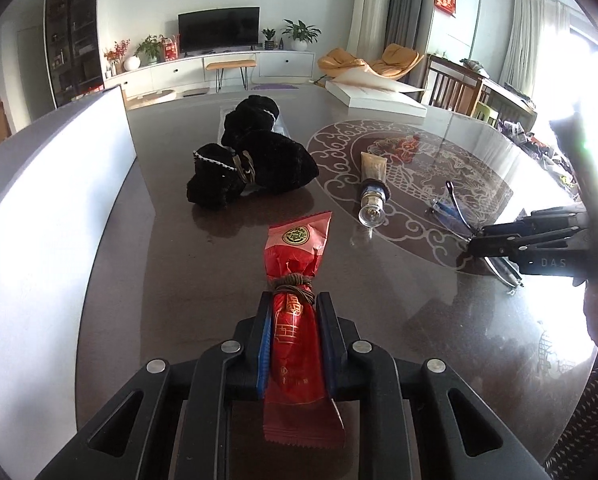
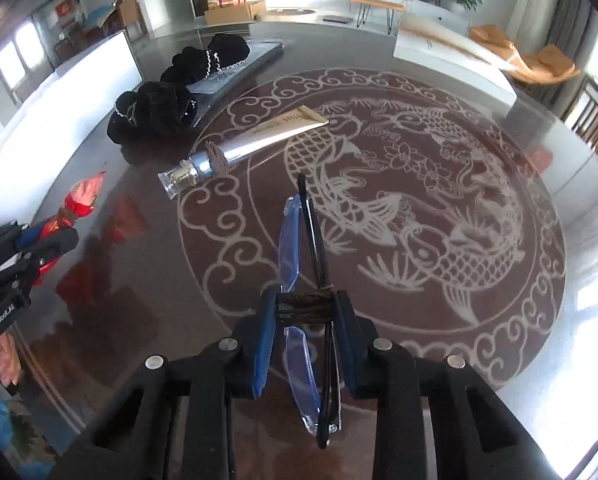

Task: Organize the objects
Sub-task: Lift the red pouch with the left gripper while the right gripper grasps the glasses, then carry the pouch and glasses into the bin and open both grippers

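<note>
A: So, where do things stand?
B: The left gripper (image 1: 295, 344) clamps the red packet (image 1: 295, 320); the right gripper (image 2: 305, 340) clamps the folded glasses (image 2: 307, 312) near the table (image 2: 499, 152) edge.
A: Next?
B: Probably carry both toward the white box (image 1: 59, 184) on the left.

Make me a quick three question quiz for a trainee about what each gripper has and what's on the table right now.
1. True or false: the left gripper is shut on the red packet.
2. What does the right gripper hold? A) the tube B) folded glasses C) a black scrunchie
3. Fill in: the gold tube lies on the table with its clear ____ pointing toward the grippers.

Key: 1 true; 2 B; 3 cap.
</note>
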`<state>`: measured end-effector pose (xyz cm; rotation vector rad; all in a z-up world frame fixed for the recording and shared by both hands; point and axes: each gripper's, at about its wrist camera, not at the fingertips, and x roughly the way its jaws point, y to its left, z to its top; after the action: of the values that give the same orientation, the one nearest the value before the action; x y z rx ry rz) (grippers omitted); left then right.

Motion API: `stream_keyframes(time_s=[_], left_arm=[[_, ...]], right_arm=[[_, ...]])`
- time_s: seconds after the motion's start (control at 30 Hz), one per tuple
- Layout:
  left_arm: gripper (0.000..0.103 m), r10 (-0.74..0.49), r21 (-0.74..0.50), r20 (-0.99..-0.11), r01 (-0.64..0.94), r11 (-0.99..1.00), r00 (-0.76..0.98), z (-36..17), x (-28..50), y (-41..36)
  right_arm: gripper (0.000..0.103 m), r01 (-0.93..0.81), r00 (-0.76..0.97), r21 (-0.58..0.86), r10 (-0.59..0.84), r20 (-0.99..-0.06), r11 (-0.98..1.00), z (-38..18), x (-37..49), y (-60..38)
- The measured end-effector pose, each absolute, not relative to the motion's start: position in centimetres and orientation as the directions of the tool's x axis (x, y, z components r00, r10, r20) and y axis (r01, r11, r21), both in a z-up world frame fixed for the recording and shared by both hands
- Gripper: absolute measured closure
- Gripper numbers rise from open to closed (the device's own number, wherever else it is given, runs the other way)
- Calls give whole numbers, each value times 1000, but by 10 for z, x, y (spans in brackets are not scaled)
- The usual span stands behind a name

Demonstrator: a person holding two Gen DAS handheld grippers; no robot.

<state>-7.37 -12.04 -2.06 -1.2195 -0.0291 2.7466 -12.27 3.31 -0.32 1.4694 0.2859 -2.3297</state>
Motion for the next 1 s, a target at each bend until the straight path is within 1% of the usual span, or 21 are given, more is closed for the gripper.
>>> stream_keyframes(time_s=[0.07,0.27,0.4,0.5,0.63,0.73,0.8,0.9,0.93,0.97,1.0], left_arm=[[83,143,-88,-720,-115,-989,-679,-11,-62,-121],[83,180,-159,-657,-100,-982,-732,31,-31,-141],[83,194,-219,-620,-70,-973,-760,64,-8,-171],[83,170,-211,-607,-48,-976,-777,87,10,-203],[83,73,-169,-619,42,-985,-782,106,30,-258],[83,-60,-92,-646,155,-984,-761,107,40,-306],[83,-114,-73,-668,217,-973,-736,102,46,-336],[83,-209,-5,-710,302,-953,-672,90,52,-368],[82,-244,31,-742,331,-943,-625,82,51,-377],[77,-272,59,-764,357,-932,-585,74,52,-384],[71,-293,77,-782,382,-921,-550,66,52,-391]], right_arm=[[74,393,-397,46,-215,-892,-918,2,-118,37],[74,363,-426,165,-321,-846,-917,38,-102,43],[74,395,-428,224,-394,-814,-891,64,-92,19],[74,442,-410,289,-478,-777,-849,85,-82,-9],[74,535,-335,398,-620,-710,-745,115,-70,-69],[74,598,-244,484,-720,-649,-639,135,-62,-129],[74,629,-171,527,-763,-624,-572,142,-62,-175],[74,658,-103,545,-779,-619,-520,139,-60,-236],[74,658,-86,550,-778,-623,-514,134,-60,-253],[71,655,-65,559,-776,-628,-508,125,-60,-268],[66,654,-39,561,-762,-646,-508,114,-60,-283]])
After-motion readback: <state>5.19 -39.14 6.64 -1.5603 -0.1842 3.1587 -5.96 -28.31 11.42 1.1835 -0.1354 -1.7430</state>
